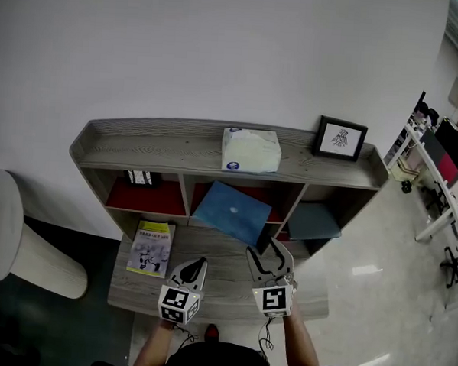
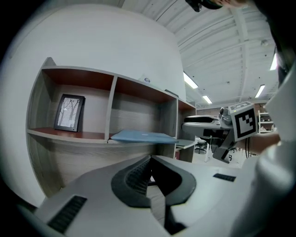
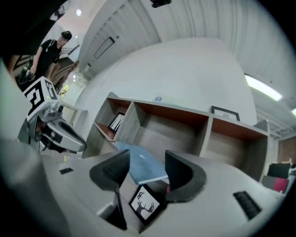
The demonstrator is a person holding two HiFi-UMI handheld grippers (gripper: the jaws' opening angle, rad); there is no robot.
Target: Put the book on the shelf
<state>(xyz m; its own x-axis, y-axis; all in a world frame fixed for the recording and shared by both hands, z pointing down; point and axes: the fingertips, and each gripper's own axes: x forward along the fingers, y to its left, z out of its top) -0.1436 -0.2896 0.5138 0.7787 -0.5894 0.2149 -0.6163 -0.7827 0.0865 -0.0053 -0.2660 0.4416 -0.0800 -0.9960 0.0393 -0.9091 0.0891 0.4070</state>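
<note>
Tools as the head view has them: my left tool is clenched on nothing and my right tool is released, both over the counter. Just ahead of the right tool, the blue book lies flat in the middle bay of the shelf. It sits skewed, with one corner hanging out past the front edge. Beside the left tool, on its outer side, a second book lies on the counter.

In the left gripper view, the left tool has its jaws together with nothing between them. Ahead and a little above, the blue book rests on the shelf board, its near end jutting over the edge.

In the right gripper view, the right tool has its jaws wide apart and the pads press on nothing. The blue book shows beyond the gap. A small antler picture sits low between the jaws, clear of both pads.

I judge the main part done, since the blue book is on the shelf and let go. What may be left is nudging it in straight. I cannot tell whether the second book is meant too.
</note>
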